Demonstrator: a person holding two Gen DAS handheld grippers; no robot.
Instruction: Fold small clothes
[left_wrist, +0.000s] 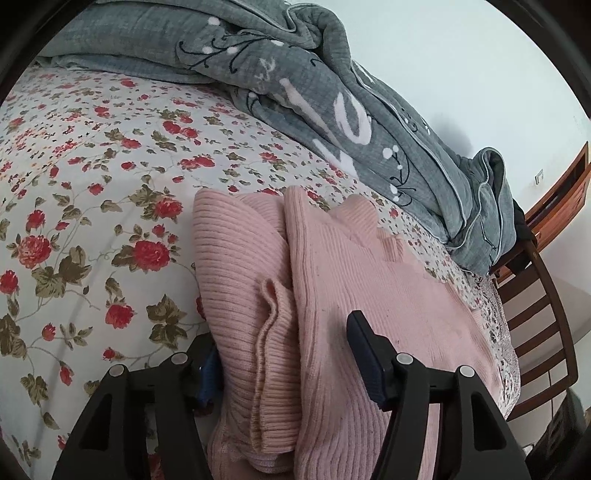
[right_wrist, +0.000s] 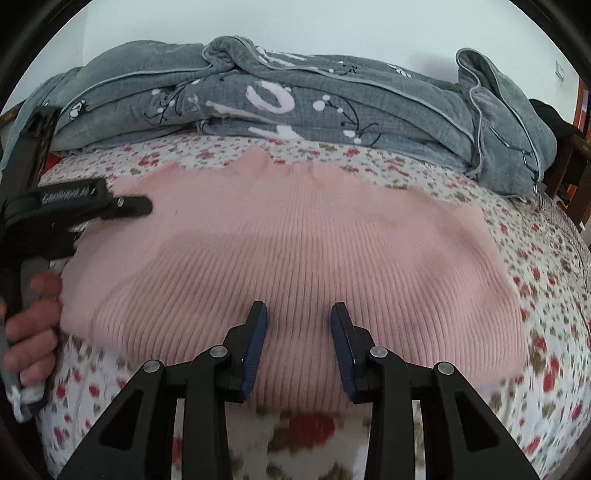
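bed: big one, covered in a white sheet (left_wrist: 92, 177) with red roses and olive leaves all over. Everything here sits on it, so it's the closest thing to a container in the scene.

grey quilt (right_wrist: 295, 107): bunched in a long heap along the far side of the bed, against the pale wall. It has light piping on the edges, white dots and thin black twig drawings.

writing: large white letters on the quilt. I can make out something like an "o", the rest is folded under, so can't read a word. The left tool's side shows small embossed text in the right wrist view, too blurry to read.

pink sweater (right_wrist: 295, 258): ribbed knit, lying on the near part of the bed in front of the quilt, not touching it as far as I can tell. In the left wrist view one end is doubled over on itself, with a ribbed cuff lying on top of the fold.

chair (left_wrist: 539, 314): dark wooden slat back, just past the bed's end.

left tongs (left_wrist: 284, 354): about halfway open, one finger on each side of the folded sweater end. The pads don't look like they're pressing on it.

right tongs (right_wrist: 298, 332): partly open with a clear gap, hovering over the sweater's near edge, gripping nothing.

hand (right_wrist: 31, 325): bare fingers wrapped around the left tool's handle.
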